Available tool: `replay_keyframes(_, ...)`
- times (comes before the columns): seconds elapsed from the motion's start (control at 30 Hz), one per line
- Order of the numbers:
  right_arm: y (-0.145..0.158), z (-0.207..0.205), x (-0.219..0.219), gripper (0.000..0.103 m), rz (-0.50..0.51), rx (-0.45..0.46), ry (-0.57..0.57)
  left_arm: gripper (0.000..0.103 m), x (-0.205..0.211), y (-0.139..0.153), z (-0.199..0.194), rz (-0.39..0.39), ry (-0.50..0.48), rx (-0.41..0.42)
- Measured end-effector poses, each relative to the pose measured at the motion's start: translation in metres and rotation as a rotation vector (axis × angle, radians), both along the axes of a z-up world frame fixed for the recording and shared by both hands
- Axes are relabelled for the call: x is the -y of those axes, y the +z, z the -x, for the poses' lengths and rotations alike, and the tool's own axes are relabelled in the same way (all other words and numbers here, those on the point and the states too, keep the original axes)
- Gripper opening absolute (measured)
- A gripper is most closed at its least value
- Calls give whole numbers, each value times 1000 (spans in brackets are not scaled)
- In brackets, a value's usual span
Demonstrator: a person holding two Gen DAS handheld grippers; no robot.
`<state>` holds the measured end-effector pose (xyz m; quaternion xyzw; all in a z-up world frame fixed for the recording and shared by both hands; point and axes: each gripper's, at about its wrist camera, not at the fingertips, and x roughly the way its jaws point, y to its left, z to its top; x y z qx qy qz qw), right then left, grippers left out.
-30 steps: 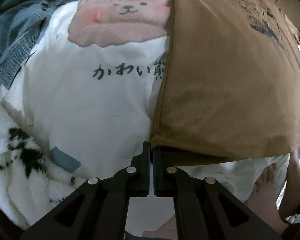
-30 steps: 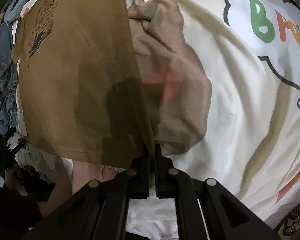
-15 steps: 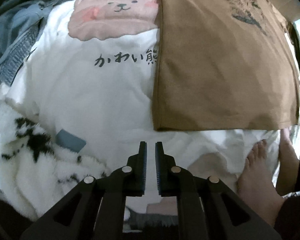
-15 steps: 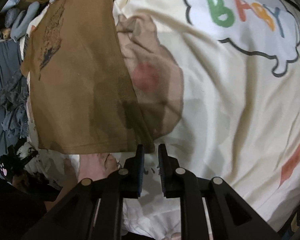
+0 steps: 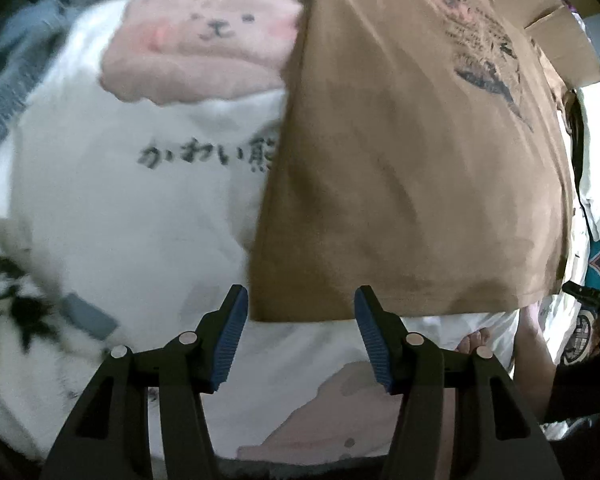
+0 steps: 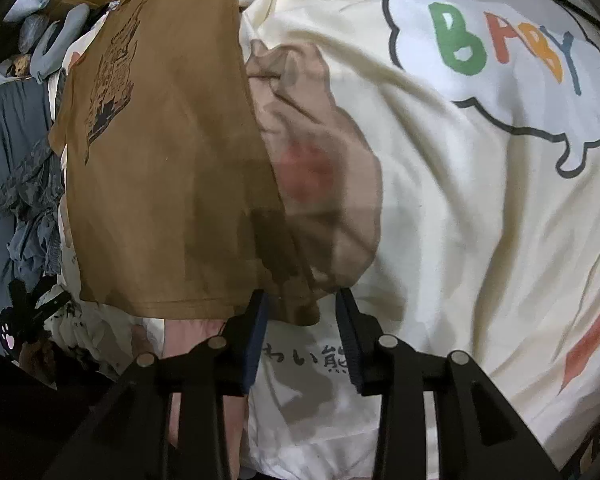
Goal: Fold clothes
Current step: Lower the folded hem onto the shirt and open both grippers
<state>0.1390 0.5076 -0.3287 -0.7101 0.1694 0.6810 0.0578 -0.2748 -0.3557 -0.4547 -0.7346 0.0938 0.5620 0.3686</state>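
We let the brown shirt [image 5: 412, 168] go.
Both grippers, left [image 5: 298, 334] and right [image 6: 302, 334], now gape wide; its hem lies flat, ready for another fold.

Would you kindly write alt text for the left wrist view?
The open left gripper hovers at the hem of a brown printed T-shirt, which lies flat on a white bear-print blanket. A bare foot shows lower right.
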Motion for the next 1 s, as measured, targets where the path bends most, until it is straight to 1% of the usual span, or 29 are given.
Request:
replay_keyframes(0.17,-2,3,-2,33,-6,-15,2,56,-1,-23,-2,55,3,12)
replay_keyframes(0.23,4,-7,-12,33,-10,-21,7,53,-1,-33,-2,77,4,17)
replay_keyframes(0.3,3,-7,-14,33,-8,-28,17,32,-1,-42,-3,99,5,22)
replay_keyframes(0.33,1,-5,-11,33,-9,-27,22,30,-1,-46,-3,107,10,27)
replay_keyframes(0.4,-7,1,-4,33,-8,-22,26,18,1,-46,1,112,13,37)
replay_keyframes(0.5,-17,6,2,33,-9,-10,40,8,1,-44,3,120,-15,30)
replay_keyframes(0.53,-18,6,3,33,-11,-5,46,8,1,-42,4,121,-27,24)
replay_keyframes(0.6,-21,5,5,27,-21,19,63,7,2,-39,5,125,-37,16)
replay_keyframes(0.63,-23,5,6,12,-27,32,71,7,3,-38,5,127,-41,12)
replay_keyframes(0.67,-24,5,7,6,-33,45,79,7,3,-36,5,129,-48,6)
replay_keyframes(0.73,-23,2,7,5,-20,54,73,7,5,-36,6,131,-51,1)
replay_keyframes(0.87,-19,0,11,5,-29,75,93,7,14,-32,12,127,-35,-6)
replay_keyframes(1.0,-14,-2,15,5,-27,92,99,7,19,-22,16,111,-41,-1)
